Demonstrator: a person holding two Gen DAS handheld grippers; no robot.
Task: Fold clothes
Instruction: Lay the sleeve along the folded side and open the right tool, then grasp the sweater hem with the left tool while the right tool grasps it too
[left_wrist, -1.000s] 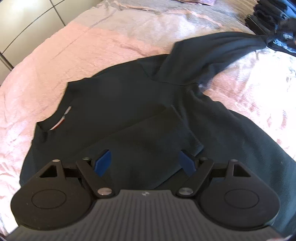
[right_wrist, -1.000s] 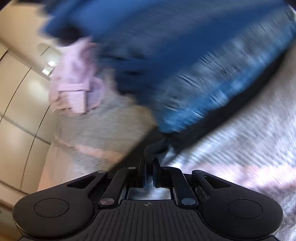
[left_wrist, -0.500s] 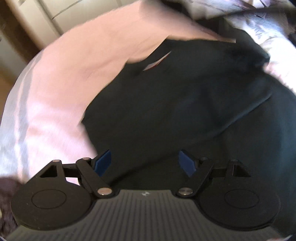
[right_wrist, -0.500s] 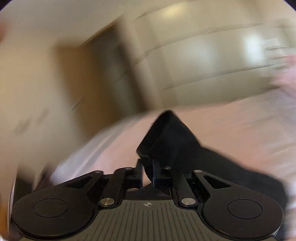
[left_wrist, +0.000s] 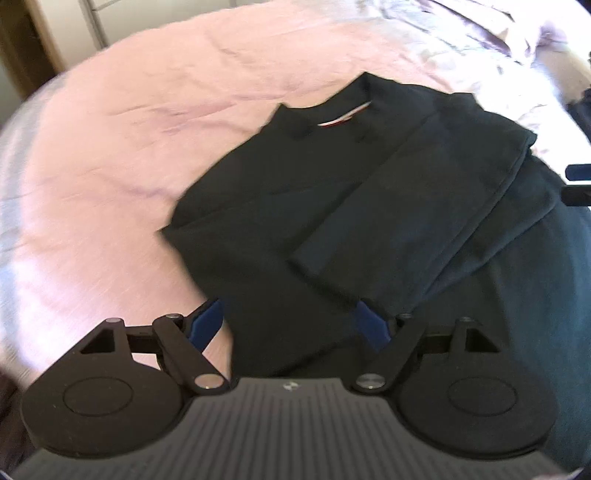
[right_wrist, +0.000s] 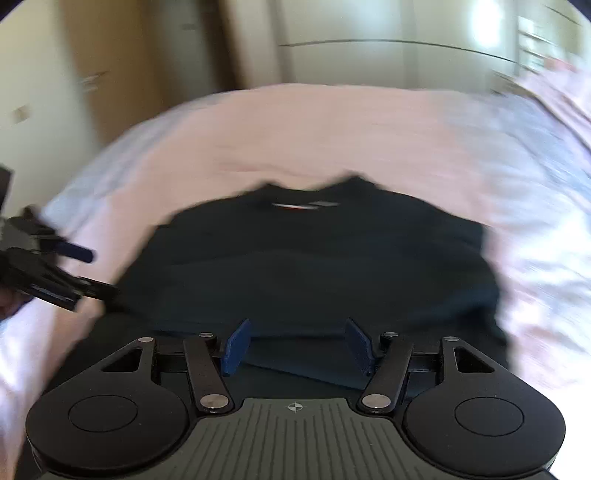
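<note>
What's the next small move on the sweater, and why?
Probably lower both grippers to the sweater's near hem and pinch it to fold toward the collar. Both sleeves already lie folded across the body; the left gripper is closing, the right gripper opening, with nothing gripped in either.

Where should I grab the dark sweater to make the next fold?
Probably the bottom hem of the dark sweater, nearest both tools, coming in low from that side. Both sleeves already lie folded across the body, the collar points away, so lifting the near hem toward it halves the sweater.
</note>
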